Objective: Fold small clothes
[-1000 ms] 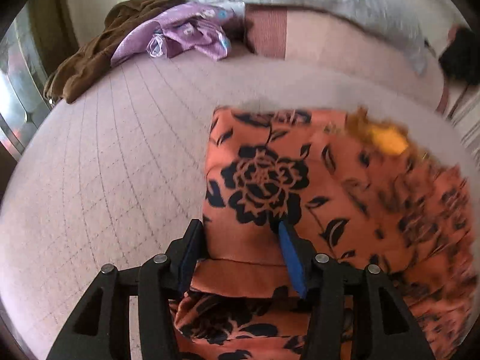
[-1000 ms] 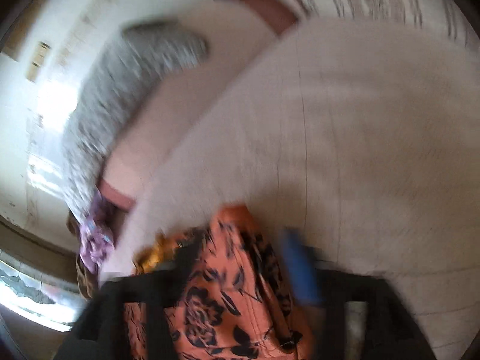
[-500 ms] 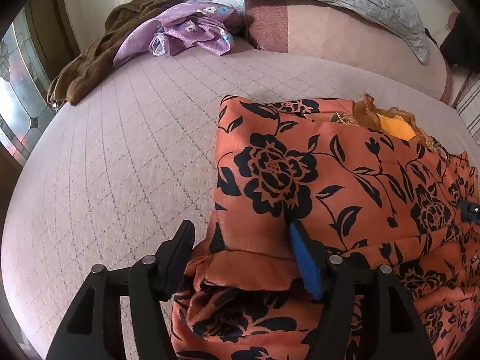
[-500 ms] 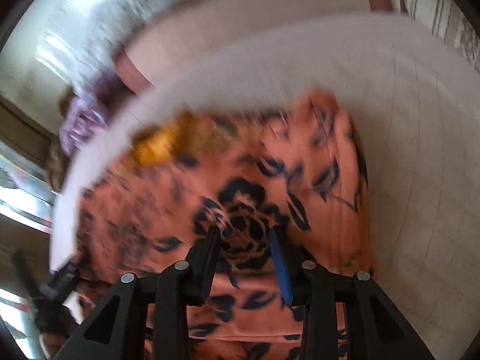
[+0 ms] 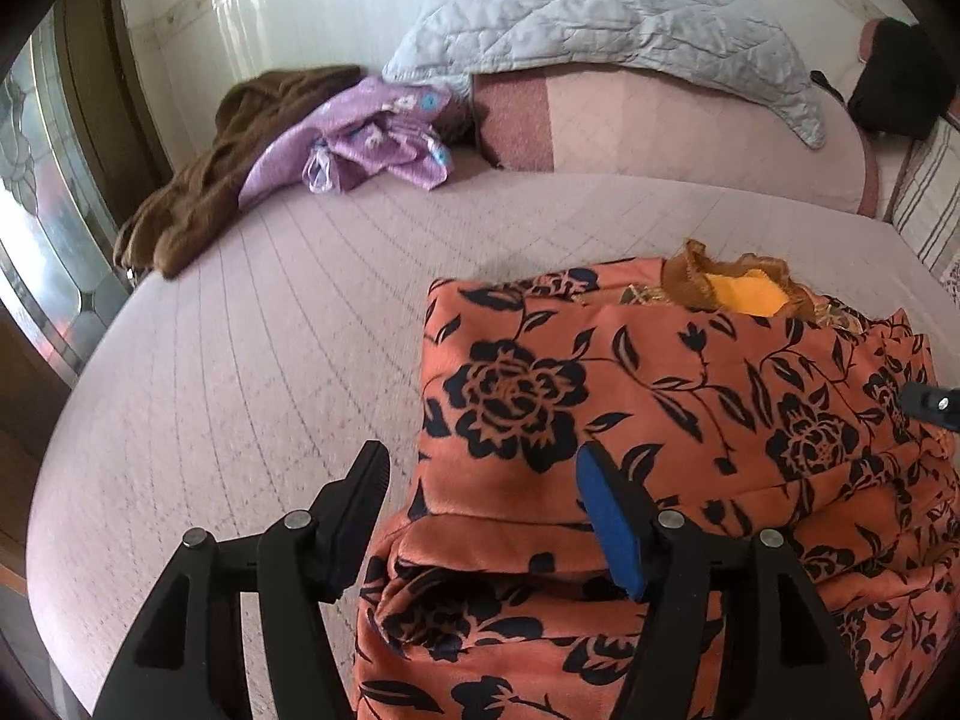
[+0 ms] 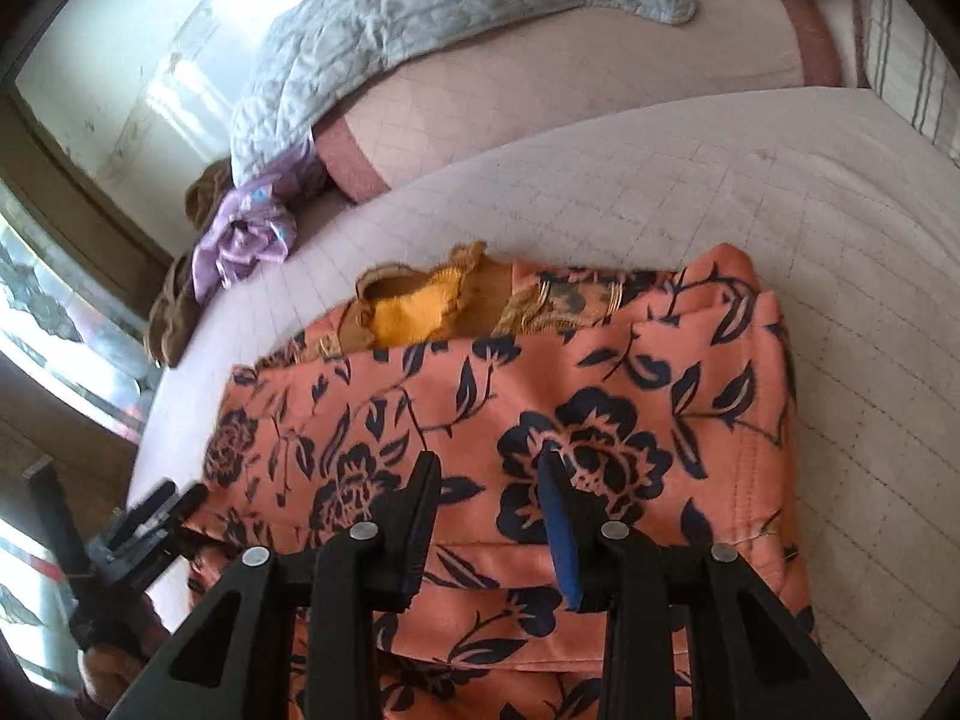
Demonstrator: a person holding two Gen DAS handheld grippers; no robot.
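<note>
An orange garment with black flowers [image 5: 630,396] lies folded over on the pink bed; it also fills the middle of the right wrist view [image 6: 540,420]. A yellow-brown frilled piece [image 5: 738,288] shows at its far edge, also in the right wrist view [image 6: 414,306]. My left gripper [image 5: 480,468] is open, just above the garment's near left corner, holding nothing. My right gripper [image 6: 489,468] is open above the garment's near edge, holding nothing. The right gripper's tip shows at the right edge of the left wrist view [image 5: 933,402]; the left gripper shows at lower left of the right wrist view [image 6: 144,516].
A purple garment [image 5: 366,138] and a brown garment [image 5: 210,162] lie heaped at the bed's far left. A grey quilted pillow [image 5: 600,30] rests on a pink bolster [image 5: 690,132]. A window [image 5: 36,228] is to the left, past the bed's edge.
The garment's near half has been folded over and laid down. Both grippers have let go of the cloth, opened and drawn back slightly. The right wrist view has swung and steadied.
</note>
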